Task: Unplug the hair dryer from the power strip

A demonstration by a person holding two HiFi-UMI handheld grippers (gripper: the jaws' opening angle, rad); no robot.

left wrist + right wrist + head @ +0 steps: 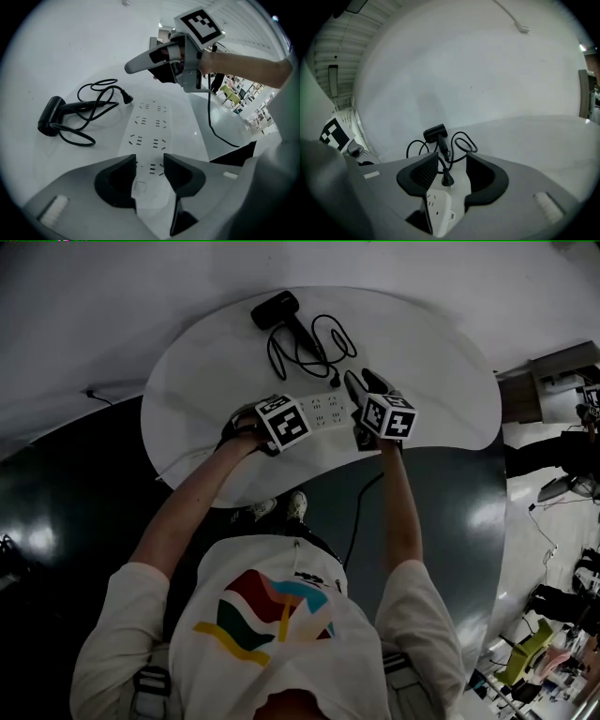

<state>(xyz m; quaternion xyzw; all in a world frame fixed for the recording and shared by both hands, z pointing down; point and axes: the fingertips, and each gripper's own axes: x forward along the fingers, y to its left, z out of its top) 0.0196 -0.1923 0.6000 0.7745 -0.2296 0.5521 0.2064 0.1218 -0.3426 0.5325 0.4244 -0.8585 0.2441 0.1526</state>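
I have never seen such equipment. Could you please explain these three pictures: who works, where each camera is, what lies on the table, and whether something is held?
There is no robot: a person holds a two-jaw gripper in each hand. The head view looks down from the person's head. The other two cameras ride on the grippers and look along their jaws. On the white table lie a black hair dryer, its cord and a white power strip. The plug lies on the table near the strip, in no socket. The left gripper stands over the strip, jaws apart. The right gripper is open and holds nothing.
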